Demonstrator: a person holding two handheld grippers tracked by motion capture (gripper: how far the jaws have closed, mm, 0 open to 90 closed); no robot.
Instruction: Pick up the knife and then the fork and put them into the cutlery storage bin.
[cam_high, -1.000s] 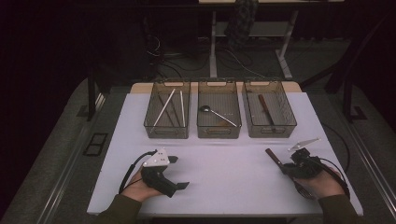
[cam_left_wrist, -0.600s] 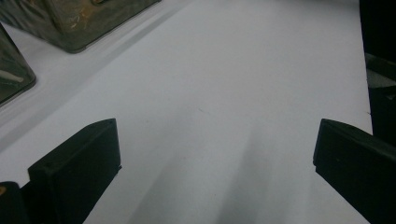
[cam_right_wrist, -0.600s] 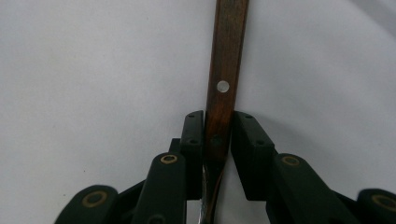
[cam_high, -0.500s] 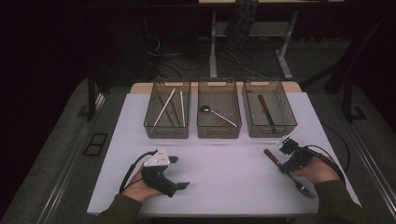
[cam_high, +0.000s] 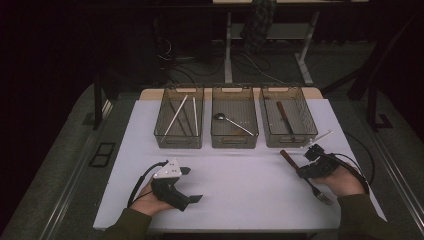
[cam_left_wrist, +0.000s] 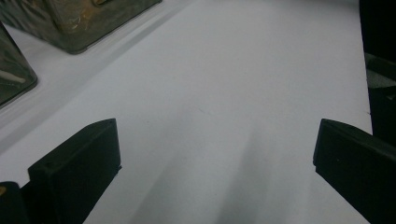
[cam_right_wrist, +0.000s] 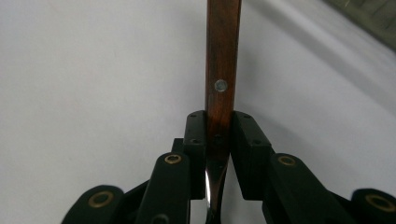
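Fork (cam_high: 311, 179) sits clamped by its wooden handle in my right tool (cam_right_wrist: 218, 140) at four o'clock on the tabletop (cam_high: 240, 185), left tool (cam_high: 190, 185) apart and idle; I'd lift level toward the two-o'clock bin (cam_high: 305, 135).

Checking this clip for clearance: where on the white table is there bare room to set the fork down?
The broad white strip of the table between the left tongs and right tongs, in front of the three bins, is free. The right tongs are shut on the fork, so the right edge is crowded.
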